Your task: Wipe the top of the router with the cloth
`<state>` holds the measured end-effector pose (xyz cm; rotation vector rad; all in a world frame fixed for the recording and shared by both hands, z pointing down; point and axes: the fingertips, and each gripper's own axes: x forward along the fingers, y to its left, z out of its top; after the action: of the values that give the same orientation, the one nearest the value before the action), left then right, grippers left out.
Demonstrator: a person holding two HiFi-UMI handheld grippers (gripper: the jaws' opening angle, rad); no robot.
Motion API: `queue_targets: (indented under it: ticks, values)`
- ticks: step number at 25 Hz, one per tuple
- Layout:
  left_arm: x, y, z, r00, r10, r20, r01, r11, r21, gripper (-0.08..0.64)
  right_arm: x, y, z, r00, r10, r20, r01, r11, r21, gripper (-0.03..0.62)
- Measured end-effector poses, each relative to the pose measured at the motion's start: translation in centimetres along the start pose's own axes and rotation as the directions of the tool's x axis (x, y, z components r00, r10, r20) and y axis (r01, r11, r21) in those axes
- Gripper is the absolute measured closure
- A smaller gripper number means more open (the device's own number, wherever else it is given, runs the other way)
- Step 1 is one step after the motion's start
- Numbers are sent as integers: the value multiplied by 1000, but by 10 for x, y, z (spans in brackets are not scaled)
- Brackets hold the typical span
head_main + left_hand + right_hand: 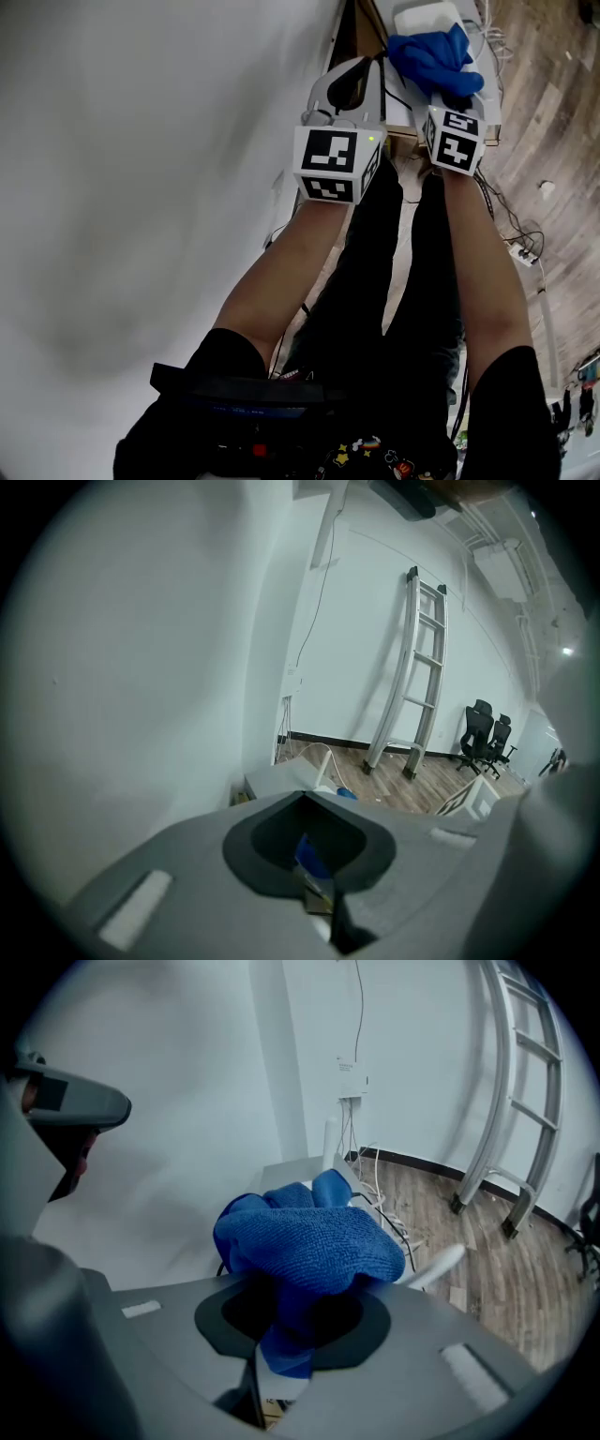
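In the head view the white router (424,17) sits at the top, close to the wall. A bunched blue cloth (431,56) lies on its near end, and my right gripper (452,96) is shut on that cloth. The right gripper view shows the cloth (309,1241) bulging out of the jaws over the router (292,1174), with a white antenna (439,1265) to the right. My left gripper (359,70) hangs just left of the cloth, shut and holding nothing. Its own view shows the jaws (314,799) closed, the router (281,780) beyond them.
A white wall (141,187) runs close along the left. Cables and a power strip (522,253) lie on the wood floor at the right. A ladder (417,667) leans on the far wall, with office chairs (487,738) beside it.
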<state>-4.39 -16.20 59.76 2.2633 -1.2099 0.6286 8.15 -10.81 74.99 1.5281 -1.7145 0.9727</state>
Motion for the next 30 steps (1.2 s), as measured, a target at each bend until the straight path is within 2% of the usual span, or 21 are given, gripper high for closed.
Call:
queue_targets:
  ticks: [4,8,13,17,20,23,26,30]
  values:
    - [10,5,-11,999,-1,-37,1,1000,10,560,-6,-4,-8,1000,-1,0,1,1000,22,479]
    - [22,6,-27,998,-2,-69,2,1000,1,560,4,0,9,1000,11,20,-12,1000,20,479]
    - [32,18,-44,994,40,-99,-45,998,-50,560,28,10,43,999,29,30,-30,999,40,479]
    - [38,36,-39,992,90,-83,-99,990,-102,560,41,11,84,997,18,69,-20,999,40,479]
    - [38,38,-33,993,92,-72,-100,990,-103,560,50,2,114,995,0,100,-2,1000,20,479]
    - [38,35,-29,995,77,-66,-82,993,-83,560,53,-14,132,992,-36,124,31,998,48,479]
    - [42,34,-27,996,65,-66,-70,995,-69,560,53,-16,126,993,-42,108,35,998,59,479]
    - [45,28,-25,996,48,-75,-52,997,-61,560,49,-5,90,998,-26,63,22,998,59,479]
